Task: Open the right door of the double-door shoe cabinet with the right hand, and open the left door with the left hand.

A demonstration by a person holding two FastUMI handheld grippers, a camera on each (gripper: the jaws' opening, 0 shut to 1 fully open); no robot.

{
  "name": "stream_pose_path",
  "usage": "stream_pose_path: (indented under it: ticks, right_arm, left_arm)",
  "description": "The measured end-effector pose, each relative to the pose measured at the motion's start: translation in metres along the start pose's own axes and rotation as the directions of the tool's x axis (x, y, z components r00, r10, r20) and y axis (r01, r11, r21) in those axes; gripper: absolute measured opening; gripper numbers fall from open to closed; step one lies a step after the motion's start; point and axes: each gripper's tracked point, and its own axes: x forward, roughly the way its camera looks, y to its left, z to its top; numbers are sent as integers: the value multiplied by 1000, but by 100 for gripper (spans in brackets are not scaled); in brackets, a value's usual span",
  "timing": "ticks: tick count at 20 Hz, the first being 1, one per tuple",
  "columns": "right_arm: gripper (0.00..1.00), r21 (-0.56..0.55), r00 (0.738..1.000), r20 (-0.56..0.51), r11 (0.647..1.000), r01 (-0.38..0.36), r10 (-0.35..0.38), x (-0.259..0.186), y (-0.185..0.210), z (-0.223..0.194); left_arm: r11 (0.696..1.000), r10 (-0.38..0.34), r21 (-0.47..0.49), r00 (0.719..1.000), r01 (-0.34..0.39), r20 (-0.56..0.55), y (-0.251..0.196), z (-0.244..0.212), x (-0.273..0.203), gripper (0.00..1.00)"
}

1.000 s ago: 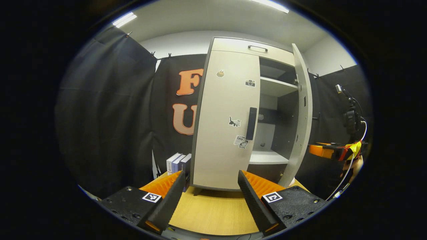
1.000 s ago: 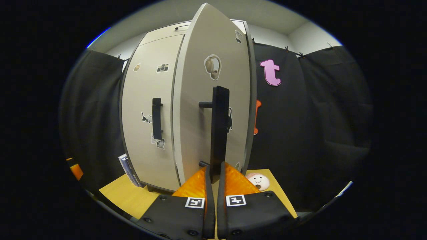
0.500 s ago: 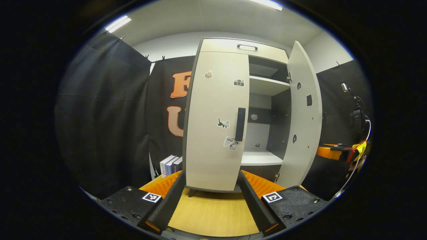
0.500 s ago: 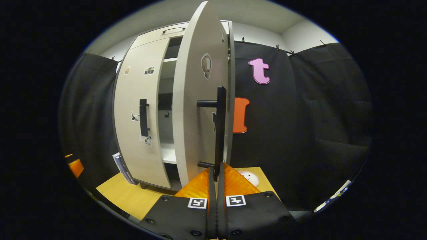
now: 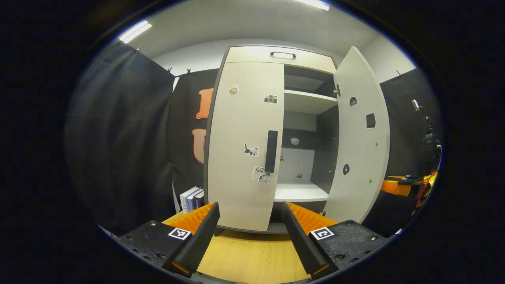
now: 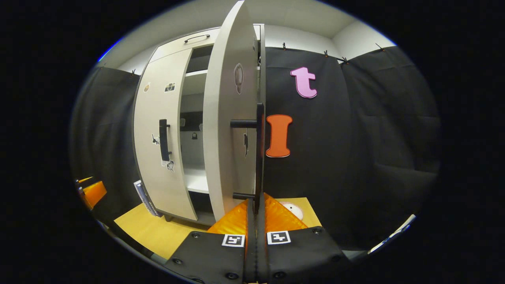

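A: Where is the right door [image 6: 227, 130]?
B: Swung wide; its handle [image 6: 259, 157] is pinched by the right gripper [image 6: 256, 205].
A: The left gripper [image 5: 248, 221]?
B: Fingers are held spread before the closed left door [image 5: 244, 146].

A few upright blue-and-white books [image 5: 191, 198] stand on the yellow wood-grain tabletop [image 5: 248, 256], and a round white smiley-face toy [image 6: 292, 209] lies on it elsewhere.
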Motion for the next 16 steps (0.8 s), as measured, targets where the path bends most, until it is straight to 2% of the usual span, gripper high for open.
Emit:
stream_pose_path:
  ticks: [2, 3, 4, 5, 7, 8, 11, 13, 14, 15, 16]
  right_arm:
    - [8, 6, 1000, 3, 1000, 24, -24, -1, -12, 2]
    - [8, 14, 999, 8, 999, 41, -41, -4, -19, 2]
    - [8, 32, 999, 15, 999, 33, -34, -5, -21, 4]
    - [7, 54, 999, 19, 998, 26, -27, -7, -20, 5]
    - [8, 64, 999, 28, 997, 36, -38, -8, -28, 7]
    - [8, 66, 998, 35, 997, 45, -47, -9, -34, 7]
    - [9, 91, 997, 44, 994, 55, -59, -13, -43, 9]
    - [9, 108, 997, 48, 992, 60, -66, -17, -46, 11]
    - [12, 115, 996, 50, 991, 65, -72, -15, -50, 11]
    - [23, 120, 995, 54, 990, 72, -79, -15, -55, 11]
    - [19, 121, 995, 54, 990, 77, -84, -16, -57, 11]
  left_arm:
    - [1000, 5, 5, 1000, -5, 10, -6, 4, 11, 95]
    - [1000, 4, 6, 1000, -4, 14, -10, 7, 15, 92]
    - [1000, 4, 7, 1000, -4, 22, -13, 11, 20, 95]
    - [1000, 1, 6, 1000, -2, 30, -16, 15, 28, 92]
    - [1000, -4, 7, 999, 3, 47, -24, 23, 46, 92]
    - [1000, -5, 15, 999, 5, 51, -29, 26, 54, 95]
    - [999, -21, 48, 998, 18, 65, -43, 34, 81, 92]
    - [999, -33, 34, 997, 30, 67, -50, 37, 103, 95]
    - [999, -37, 19, 997, 36, 67, -54, 39, 113, 95]
    - [999, -41, 8, 997, 41, 68, -58, 41, 125, 92]
    - [999, -38, 3, 997, 38, 65, -58, 42, 136, 95]
